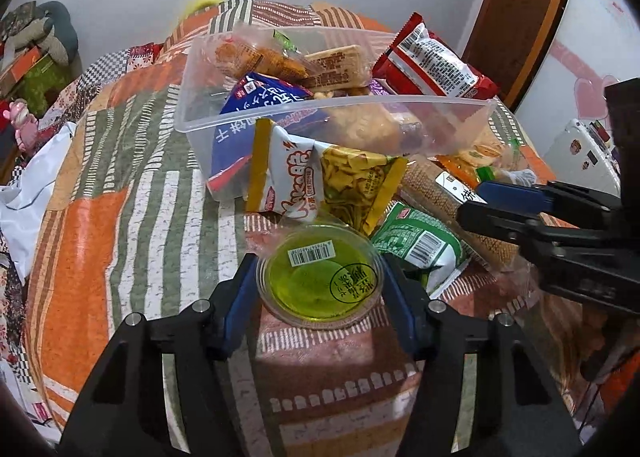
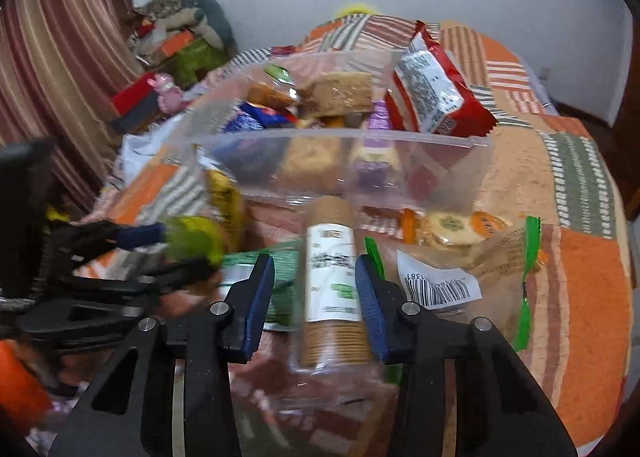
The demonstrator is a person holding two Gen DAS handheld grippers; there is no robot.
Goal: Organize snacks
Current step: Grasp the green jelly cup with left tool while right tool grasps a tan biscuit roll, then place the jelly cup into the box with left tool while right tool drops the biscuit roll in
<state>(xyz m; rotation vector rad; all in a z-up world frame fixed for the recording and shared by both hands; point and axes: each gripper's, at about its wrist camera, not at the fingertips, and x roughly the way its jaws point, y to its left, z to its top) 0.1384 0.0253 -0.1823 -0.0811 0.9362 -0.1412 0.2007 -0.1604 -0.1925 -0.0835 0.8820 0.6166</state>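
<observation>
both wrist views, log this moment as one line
left gripper: around round green jelly cup | right gripper: around clear-wrapped tan cracker sleeve | clear plastic bin: partly filled | both snacks outside bin

A home bedroom, probably: a patchwork quilt (image 1: 120, 185) covers the bed-like surface. Striped curtains (image 2: 60, 57) hang at nine o'clock; a heaped chair (image 2: 188, 25) stands at eleven o'clock.

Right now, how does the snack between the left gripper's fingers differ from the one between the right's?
The left gripper frames a round green jelly cup; the right gripper frames a long tan biscuit sleeve. The cup lies flat with its lid up; the sleeve points toward the bin. Both lie outside it.
</observation>
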